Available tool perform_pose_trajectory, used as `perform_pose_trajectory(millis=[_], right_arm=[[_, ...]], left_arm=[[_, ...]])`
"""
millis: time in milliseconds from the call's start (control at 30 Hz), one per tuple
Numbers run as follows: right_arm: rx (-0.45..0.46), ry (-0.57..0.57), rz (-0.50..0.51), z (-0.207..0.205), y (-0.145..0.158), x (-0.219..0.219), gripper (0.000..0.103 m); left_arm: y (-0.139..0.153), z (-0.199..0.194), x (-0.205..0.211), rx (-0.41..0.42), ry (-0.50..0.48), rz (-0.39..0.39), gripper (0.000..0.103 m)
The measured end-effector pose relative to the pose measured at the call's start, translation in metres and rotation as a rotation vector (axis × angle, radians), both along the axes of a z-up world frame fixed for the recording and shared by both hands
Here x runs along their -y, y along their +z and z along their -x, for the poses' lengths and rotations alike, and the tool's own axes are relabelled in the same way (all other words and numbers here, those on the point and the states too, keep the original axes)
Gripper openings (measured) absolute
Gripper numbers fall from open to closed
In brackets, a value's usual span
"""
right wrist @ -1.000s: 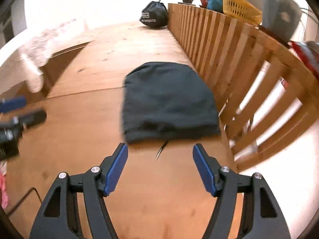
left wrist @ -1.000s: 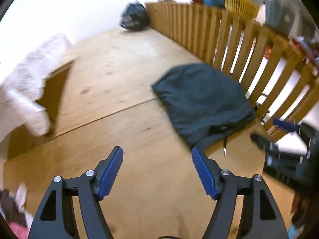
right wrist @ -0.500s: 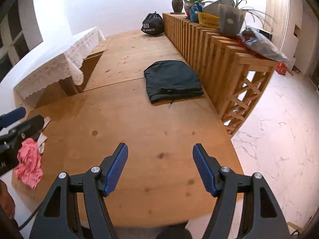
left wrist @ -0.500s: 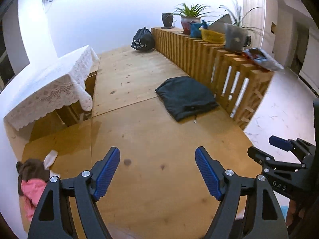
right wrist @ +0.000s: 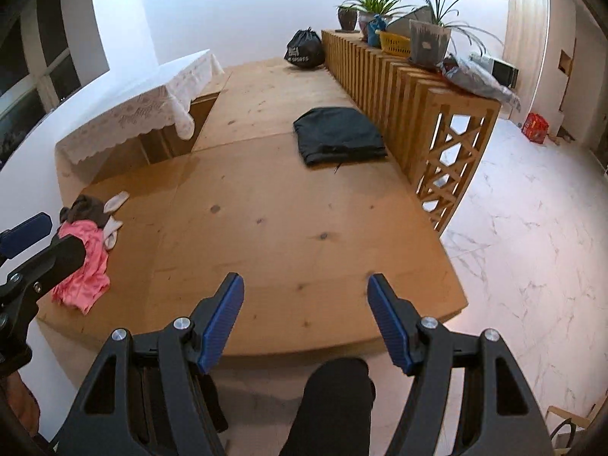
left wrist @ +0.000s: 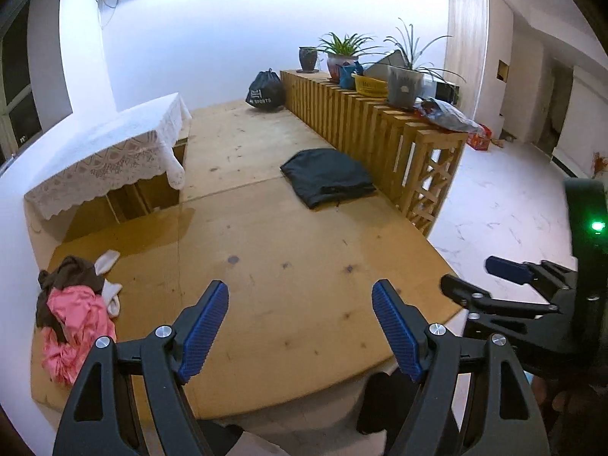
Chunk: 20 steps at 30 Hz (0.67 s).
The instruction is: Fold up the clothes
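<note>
Both claws have pulled back from the folded garment (left wrist: 328,177), which now lies far off beside the slatted rail (left wrist: 364,121) on the desk (left wrist: 288,288). Left claw (left wrist: 300,326) and right claw (right wrist: 304,323) hang spread wide and empty. An unfolded pile (left wrist: 72,319) has come into view at the desk's left edge.

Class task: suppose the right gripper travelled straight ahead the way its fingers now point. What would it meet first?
Probably the bare wooden platform: the right gripper, jaws open, tilts down toward it. The folded dark garment lies farther along roughly the same line. Depth is uncertain.
</note>
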State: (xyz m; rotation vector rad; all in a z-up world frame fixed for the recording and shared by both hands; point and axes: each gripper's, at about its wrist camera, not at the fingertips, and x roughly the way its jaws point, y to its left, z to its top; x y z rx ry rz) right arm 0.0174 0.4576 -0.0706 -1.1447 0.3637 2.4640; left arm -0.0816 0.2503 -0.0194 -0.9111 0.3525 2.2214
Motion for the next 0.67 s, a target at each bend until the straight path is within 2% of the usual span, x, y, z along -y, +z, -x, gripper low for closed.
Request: perform_pose_trajectory(millis=[200, 300, 667], right_arm=[[0.008, 0.011, -0.009, -0.011, -0.001, 0.013, 0.067], [0.002, 0.007, -0.036, -0.014, 0.005, 0.018, 0.067], [-0.003, 0.012, -0.032, -0.017, 0.010, 0.018, 0.067]], left_arm=[[0.001, -0.014, 0.014, 0.007, 0.000, -0.002, 0.077], [0.004, -0.016, 0.017, 0.003, 0.003, -0.007, 0.077], [0.012, -0.016, 0.022, -0.011, 0.013, -0.029, 0.077]])
